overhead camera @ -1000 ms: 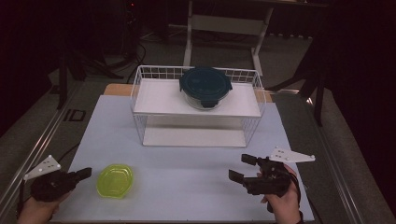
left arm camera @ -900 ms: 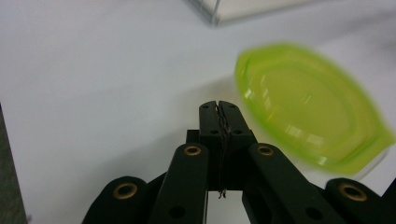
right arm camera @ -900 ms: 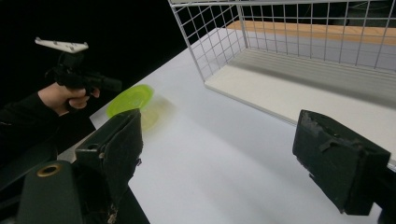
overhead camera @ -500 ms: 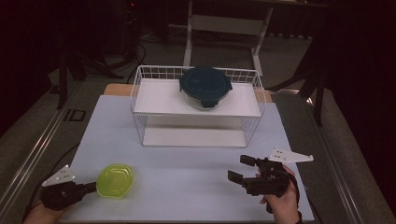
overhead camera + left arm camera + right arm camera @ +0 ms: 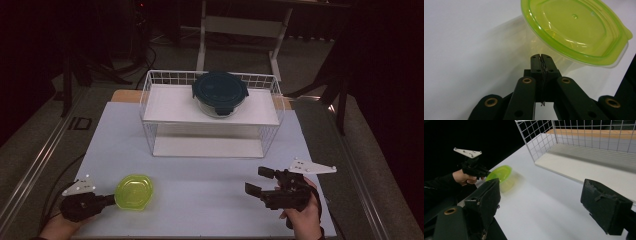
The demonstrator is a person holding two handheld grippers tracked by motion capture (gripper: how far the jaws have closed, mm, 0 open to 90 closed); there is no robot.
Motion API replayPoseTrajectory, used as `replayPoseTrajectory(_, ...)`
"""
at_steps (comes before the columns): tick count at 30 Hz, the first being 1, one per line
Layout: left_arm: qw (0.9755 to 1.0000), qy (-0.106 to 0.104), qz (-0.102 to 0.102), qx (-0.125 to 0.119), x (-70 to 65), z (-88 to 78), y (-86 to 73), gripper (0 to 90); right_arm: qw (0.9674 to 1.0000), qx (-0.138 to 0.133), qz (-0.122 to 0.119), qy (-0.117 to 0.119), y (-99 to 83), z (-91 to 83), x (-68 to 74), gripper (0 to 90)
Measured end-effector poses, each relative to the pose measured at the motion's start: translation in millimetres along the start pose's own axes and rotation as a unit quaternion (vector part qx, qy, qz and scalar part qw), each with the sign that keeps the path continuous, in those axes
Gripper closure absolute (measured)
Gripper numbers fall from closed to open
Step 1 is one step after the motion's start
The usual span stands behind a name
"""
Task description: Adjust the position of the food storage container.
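Left gripper: low at the near-left corner of the table; its 2 black jaws are pressed flat together with nothing between the pads, seen clearly in the left gripper view; the closed tip sits just beside the near edge of the green container, and whether it touches the clear wall below the lid cannot be told

Right gripper: held in the person's hand at the near-right of the table, pointing left across it; its 2 jaws stand spread wide apart, with bare table between them; well apart from the container

Green container: a clear tub with a yellow-green lid on it; it stands on the near-left part of the table, in front of the basket and well apart from it; in the left gripper view its lid rim and pull tab fill the upper right

Wire basket: white, 2 levels, at the middle of the table toward the far side

Dark container: round, with a dark teal clip lid, standing on the basket's upper shelf, right of centre

Table: pale, matt surface
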State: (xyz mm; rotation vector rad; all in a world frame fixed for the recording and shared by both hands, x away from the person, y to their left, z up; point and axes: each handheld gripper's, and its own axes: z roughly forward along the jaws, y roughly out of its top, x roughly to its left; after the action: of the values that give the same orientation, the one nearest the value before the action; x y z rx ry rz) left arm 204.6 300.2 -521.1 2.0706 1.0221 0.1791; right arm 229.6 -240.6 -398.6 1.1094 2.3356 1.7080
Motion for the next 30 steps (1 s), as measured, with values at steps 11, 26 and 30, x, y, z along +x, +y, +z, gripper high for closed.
replayPoseTrajectory(11,0.9995,-0.017,0.025,0.011,-12.0,23.0,13.7,88.4,1.0,-0.003,0.001,-0.001,-0.6,-3.0,-1.3,15.7)
replayPoseTrajectory(26,0.999,-0.015,0.038,0.019,-14.4,30.3,12.8,88.5,1.0,-0.004,0.0,-0.004,0.1,-4.6,-0.2,15.7)
replayPoseTrajectory(30,0.9987,-0.022,0.04,0.023,-19.2,38.0,17.9,88.5,1.0,-0.003,0.002,-0.006,-2.1,-5.6,-1.4,15.8)
